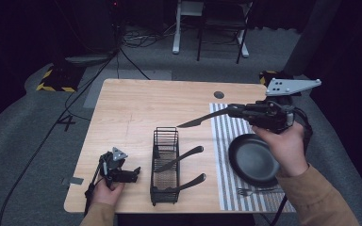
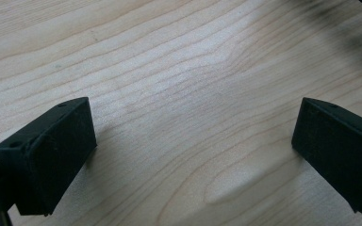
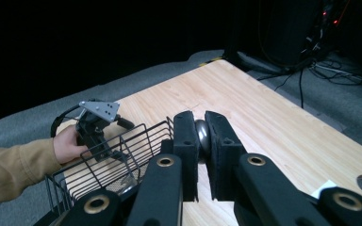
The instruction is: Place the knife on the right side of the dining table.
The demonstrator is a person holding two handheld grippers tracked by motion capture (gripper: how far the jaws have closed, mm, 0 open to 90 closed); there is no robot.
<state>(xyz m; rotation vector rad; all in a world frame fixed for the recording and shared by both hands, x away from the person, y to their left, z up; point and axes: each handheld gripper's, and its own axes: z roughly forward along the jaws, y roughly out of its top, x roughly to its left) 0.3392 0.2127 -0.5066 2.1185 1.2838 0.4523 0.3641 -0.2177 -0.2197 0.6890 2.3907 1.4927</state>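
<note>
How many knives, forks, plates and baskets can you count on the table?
Knives: 3, one in the right gripper, two in the basket
Forks: 1
Plates: 1
Baskets: 1
Total: 6

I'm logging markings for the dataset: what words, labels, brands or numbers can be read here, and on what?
None can be read.
The knife, the wire basket and the black plate show no marking.
A pale tag on the table in the right gripper view is too small to tell.
</note>
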